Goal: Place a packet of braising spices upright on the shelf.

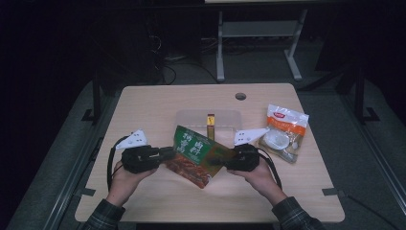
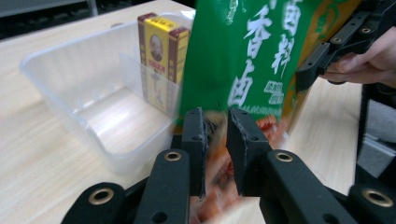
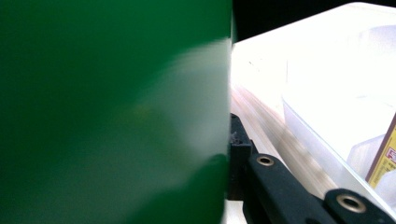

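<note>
Above wooden table (image 1: 158, 201): glossy green pouch (image 1: 194, 153) (flat, crinkly) pinched by right gripper (image 1: 221, 161); left gripper (image 2: 217, 135) slightly spread around edge

Both grippers, left (image 1: 165, 154) and right (image 1: 218, 161), are black with brass-ringed screws along the jaws, a white three-cornered plate on top and black trailing cables; the person's sleeves (image 1: 103, 216) look dark plaid.
</note>
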Available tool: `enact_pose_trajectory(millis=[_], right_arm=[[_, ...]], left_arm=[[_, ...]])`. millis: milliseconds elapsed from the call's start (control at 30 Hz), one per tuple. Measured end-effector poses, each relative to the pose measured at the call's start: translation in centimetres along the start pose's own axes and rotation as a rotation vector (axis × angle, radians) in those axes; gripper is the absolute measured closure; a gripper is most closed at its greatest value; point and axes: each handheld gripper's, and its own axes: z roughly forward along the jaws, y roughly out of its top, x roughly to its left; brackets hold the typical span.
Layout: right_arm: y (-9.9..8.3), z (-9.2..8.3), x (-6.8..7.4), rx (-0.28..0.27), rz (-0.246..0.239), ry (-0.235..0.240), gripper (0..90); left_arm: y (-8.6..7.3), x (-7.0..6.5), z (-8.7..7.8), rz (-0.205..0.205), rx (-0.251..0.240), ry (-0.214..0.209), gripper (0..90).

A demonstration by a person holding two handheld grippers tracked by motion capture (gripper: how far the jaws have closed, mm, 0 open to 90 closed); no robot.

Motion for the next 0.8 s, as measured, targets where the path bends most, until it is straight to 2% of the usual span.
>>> enact_pose_trajectory(millis=[67,133,167,200,233,267,300,333,367,533,633,800], right_arm=[[0.1,-0.1,0.0,-0.008,-0.009,-0.002,89.6],[0.3,-0.2,0.1,-0.003,-0.014,-0.007,89.6],[0.4,-0.3,0.1,-0.005,-0.023,-0.004,89.6],[0.4,-0.3,0.1,-0.005,-0.023,-0.004,89.6],[0.5,-0.4,0.1,-0.011,-0.024,-0.001,89.6],[0.5,-0.4,0.1,-0.011,-0.024,-0.001,89.6],[0.6,-0.5,0.2,-0.011,-0.024,0.004,89.6],[0.7,-0.5,0.3,-0.013,-0.029,0.006,89.6],[0.8,-0.6,0.4,-0.012,-0.029,0.003,89.6],[1.3,-0.7,0.4,-0.021,-0.006,-0.012,89.5],[1.6,-0.7,0.3,-0.018,-0.017,-0.028,89.5],[2.5,-1.0,0.3,-0.024,-0.016,-0.056,89.6]], left_arm=[[-0.5,0.3,-0.4,0.003,0.017,0.027,62.0],[-0.8,0.5,-0.5,0.0,0.025,0.027,53.1],[-1.4,0.7,-0.6,0.0,0.054,0.033,46.6],[-1.4,0.7,-0.6,0.0,0.054,0.033,42.3],[-2.1,0.8,-0.6,0.013,0.095,0.036,36.7],[-2.1,0.8,-0.6,0.013,0.095,0.036,34.5],[-2.8,0.8,-0.5,0.026,0.131,0.047,32.5],[-2.8,0.8,-0.5,0.026,0.131,0.047,30.4],[-3.5,0.8,-0.5,0.035,0.163,0.053,27.9],[-4.8,0.7,-0.8,0.035,0.182,0.084,19.1],[-6.0,0.6,-1.3,0.039,0.205,0.118,14.8],[-7.1,0.5,-1.3,0.03,0.207,0.123,14.2]])
